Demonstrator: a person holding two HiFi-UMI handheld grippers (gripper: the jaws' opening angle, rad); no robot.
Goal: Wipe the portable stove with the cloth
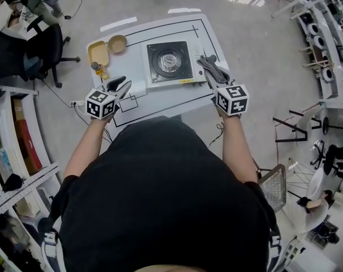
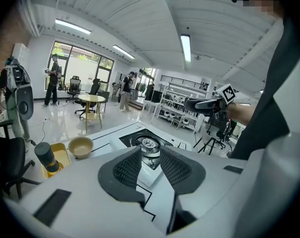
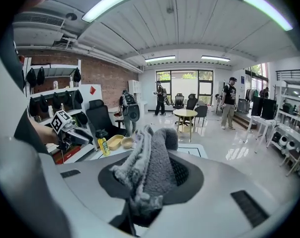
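The portable stove (image 1: 170, 63) sits in the middle of the white bench (image 1: 160, 103), its round burner facing up. The right gripper (image 1: 210, 67) is pinching the grey cloth (image 3: 151, 167); the fabric bunches up between its jaws and spills over them, and from the head view it sits at the stove's right edge. The left gripper (image 2: 151, 155) is held near the stove's front left corner, its jaws spread a little with nothing between them, the burner showing through the gap. At the bench's left end lie a yellow tray (image 1: 97, 52), a tan bowl (image 1: 117, 43) and a small bottle (image 1: 98, 68).
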